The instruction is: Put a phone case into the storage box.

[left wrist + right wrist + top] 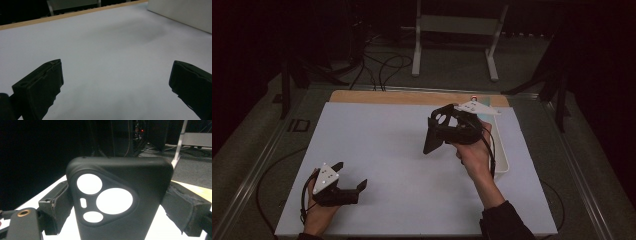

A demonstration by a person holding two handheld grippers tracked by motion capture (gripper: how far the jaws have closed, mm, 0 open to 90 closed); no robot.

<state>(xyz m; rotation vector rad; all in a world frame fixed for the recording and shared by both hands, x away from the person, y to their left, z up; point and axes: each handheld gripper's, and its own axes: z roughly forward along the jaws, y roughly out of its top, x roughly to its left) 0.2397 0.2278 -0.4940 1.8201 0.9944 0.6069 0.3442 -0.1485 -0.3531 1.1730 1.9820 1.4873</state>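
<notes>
A black phone case (120, 202) with three round camera cut-outs stands upright between the jaws of my right gripper (117, 207), which is shut on its two sides. From above, the right gripper (452, 129) holds the phone case (437, 131) in the air over the right half of the white table sheet (387, 145). Low at the front left, my left gripper (349, 179) rests open with nothing between its jaws. Its own view looks along the left gripper (116, 85) over bare white sheet (110, 47).
A white tray (500, 155) lies along the right edge of the sheet, its wall (180, 12) at the far right of the left gripper view. A wooden table edge (412, 96) runs at the back. Cables and a white frame stand (457, 35) occupy the floor beyond.
</notes>
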